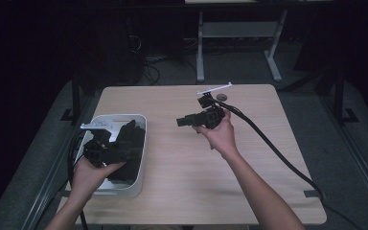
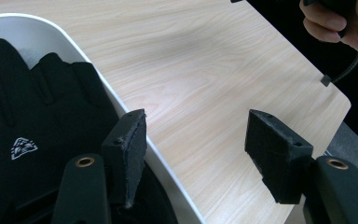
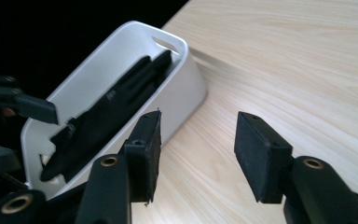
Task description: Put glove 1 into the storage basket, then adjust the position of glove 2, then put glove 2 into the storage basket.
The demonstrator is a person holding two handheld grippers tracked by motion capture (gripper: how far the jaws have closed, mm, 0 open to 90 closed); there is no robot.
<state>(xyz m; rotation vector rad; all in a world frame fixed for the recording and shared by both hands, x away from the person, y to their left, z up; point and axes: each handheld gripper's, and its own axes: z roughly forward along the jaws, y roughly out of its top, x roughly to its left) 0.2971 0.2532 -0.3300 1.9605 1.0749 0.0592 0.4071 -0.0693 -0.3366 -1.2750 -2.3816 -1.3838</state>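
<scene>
Looking down from the high view, the wooden table took up most of the picture, and the white bin sat near its 9 o'clock edge with the black gloves piled inside. Left gripper hung right over that bin, roughly at the 9 o'clock side of the tabletop, while the right gripper was held up above the middle of the table toward 1 o'clock, pointing back at the bin. In the left gripper view the jaws stood wide apart with nothing between them, one pad just over the bin's rim and a glove with a little white logo lying at about 9 o'clock of it. Right gripper view told the same story for the other hand: jaws spread wide, empty, the bin off at 10 o'clock with the gloves poking along inside it. So my read was that the job was about the gloves in the bin, and the step in hand was the reach, not the grab. Next move probably called for dipping the left gripper down into the bin and getting both pads around a fold of glove fabric, since soft cloth like that could slip out of a shallow pinch.
</scene>
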